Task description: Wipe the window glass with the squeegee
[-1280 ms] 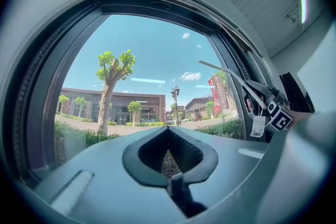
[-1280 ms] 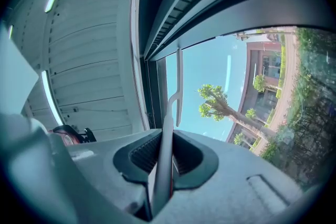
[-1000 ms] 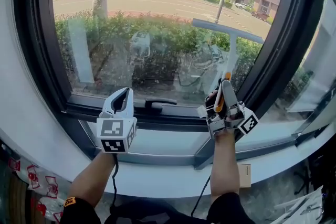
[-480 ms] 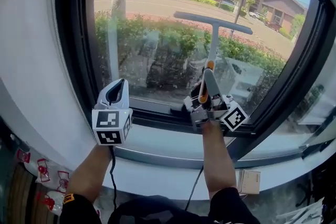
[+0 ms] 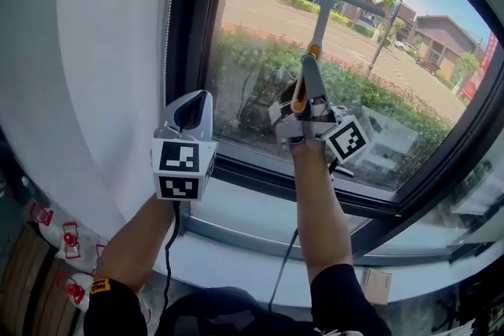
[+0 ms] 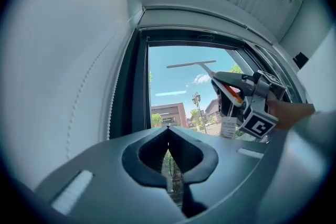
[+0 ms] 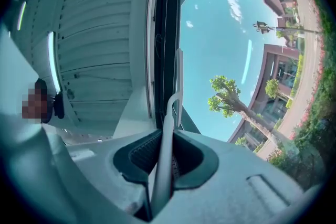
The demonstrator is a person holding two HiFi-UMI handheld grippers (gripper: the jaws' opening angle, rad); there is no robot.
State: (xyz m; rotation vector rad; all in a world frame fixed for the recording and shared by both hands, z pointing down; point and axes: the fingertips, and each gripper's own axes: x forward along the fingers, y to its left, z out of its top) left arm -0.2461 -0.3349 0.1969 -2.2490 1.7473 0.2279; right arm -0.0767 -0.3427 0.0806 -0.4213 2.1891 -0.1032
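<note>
- my right gripper (image 5: 304, 83) is clamped on the squeegee (image 5: 318, 16) handle, blade high up by the window glass (image 5: 378, 83).
- my left gripper (image 5: 190, 112) is closed, empty.
- judgement: wipe barely begun, most glass left.

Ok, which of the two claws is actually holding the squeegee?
The right claw, shut on the handle of the squeegee. The left claw is shut too, but with nothing between its jaws.

Dark-framed window (image 5: 378, 90) beside white wall (image 5: 110, 43), sunlit street (image 5: 252, 16) outside
</note>
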